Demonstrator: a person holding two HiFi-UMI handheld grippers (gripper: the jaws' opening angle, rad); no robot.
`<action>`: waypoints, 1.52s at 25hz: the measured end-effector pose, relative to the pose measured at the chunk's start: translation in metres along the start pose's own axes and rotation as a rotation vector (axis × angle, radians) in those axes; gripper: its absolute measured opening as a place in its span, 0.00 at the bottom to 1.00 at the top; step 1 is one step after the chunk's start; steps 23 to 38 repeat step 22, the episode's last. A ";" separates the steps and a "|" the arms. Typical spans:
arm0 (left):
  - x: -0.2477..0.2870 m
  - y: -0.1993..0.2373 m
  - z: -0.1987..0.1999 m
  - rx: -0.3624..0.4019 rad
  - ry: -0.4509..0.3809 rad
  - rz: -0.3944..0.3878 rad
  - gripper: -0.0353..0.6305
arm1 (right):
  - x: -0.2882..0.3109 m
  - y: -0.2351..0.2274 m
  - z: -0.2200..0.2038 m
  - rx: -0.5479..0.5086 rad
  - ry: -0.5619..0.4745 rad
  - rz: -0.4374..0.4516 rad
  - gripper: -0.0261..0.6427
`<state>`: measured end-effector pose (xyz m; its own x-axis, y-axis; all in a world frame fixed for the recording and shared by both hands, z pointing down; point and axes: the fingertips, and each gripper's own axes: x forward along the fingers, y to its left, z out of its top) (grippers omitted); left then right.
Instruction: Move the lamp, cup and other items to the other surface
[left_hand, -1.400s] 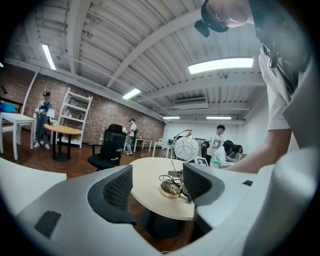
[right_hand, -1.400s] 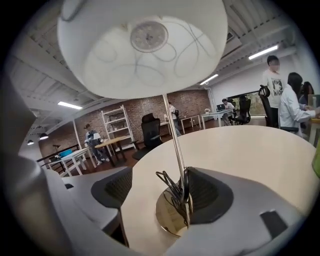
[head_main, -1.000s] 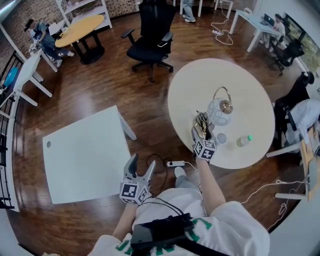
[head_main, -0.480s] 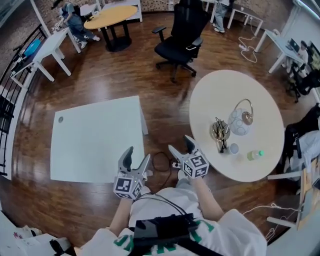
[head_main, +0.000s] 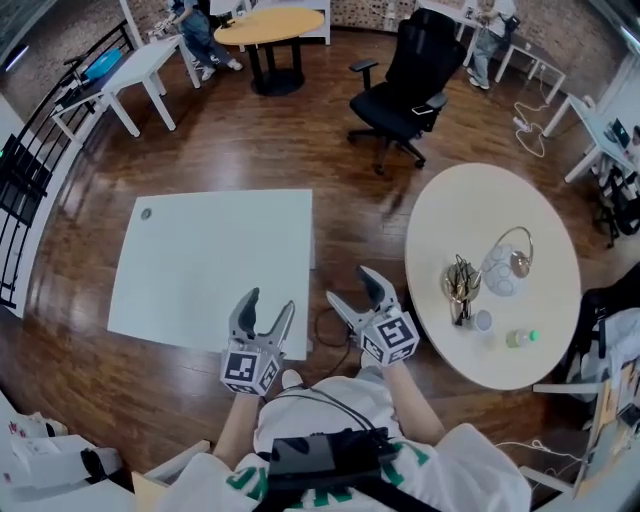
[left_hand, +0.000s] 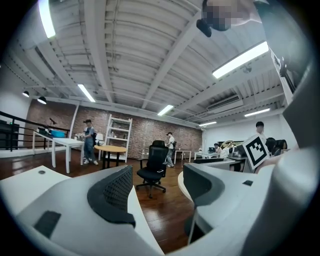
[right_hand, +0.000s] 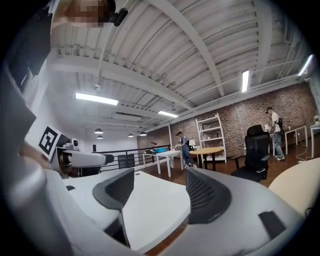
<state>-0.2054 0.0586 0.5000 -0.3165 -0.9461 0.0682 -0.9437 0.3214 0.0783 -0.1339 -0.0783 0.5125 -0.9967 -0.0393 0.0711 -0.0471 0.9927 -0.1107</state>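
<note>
White tabletop (head_main: 200, 265): rectangular and bare, left of the person, over a dark wood floor (head_main: 250, 140).
Round tabletop (head_main: 470, 210): cream, right of the person, well apart from the white one; it carries all the task's things.
Lamp (head_main: 503, 270): pale globe with a curved metal hoop over it, upright right of the round tabletop's middle.
Cup (head_main: 460, 290): just beside the lamp on its left, filled with metal utensils that stick up.
Small round item (head_main: 483, 320): near the cup, toward the round tabletop's near edge; too small to name.
Bottle (head_main: 520, 338): clear with a green cap, close to the near edge, right of the small round item.
Left gripper (head_main: 268, 303): held up at the white tabletop's near right corner; fingers wide apart with nothing between them, only the room beyond.
Right gripper (head_main: 352, 288): held up over the floor between the two tabletops, well apart from the lamp and cup; fingers apart and closing, nothing between them.
Cable (head_main: 325, 325): dark loop on the floor between the two grippers.
Office chair (head_main: 410, 85): black, beyond the round tabletop's far edge.
</note>
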 end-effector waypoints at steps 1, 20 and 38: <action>-0.001 0.001 0.001 0.003 -0.002 0.004 0.51 | 0.001 0.001 0.003 -0.004 -0.016 0.002 0.56; 0.014 -0.014 0.015 0.022 -0.026 -0.013 0.51 | -0.004 -0.013 0.034 -0.022 -0.057 0.012 0.55; 0.017 -0.018 0.014 0.024 -0.031 -0.017 0.51 | -0.007 -0.017 0.035 -0.022 -0.057 0.009 0.55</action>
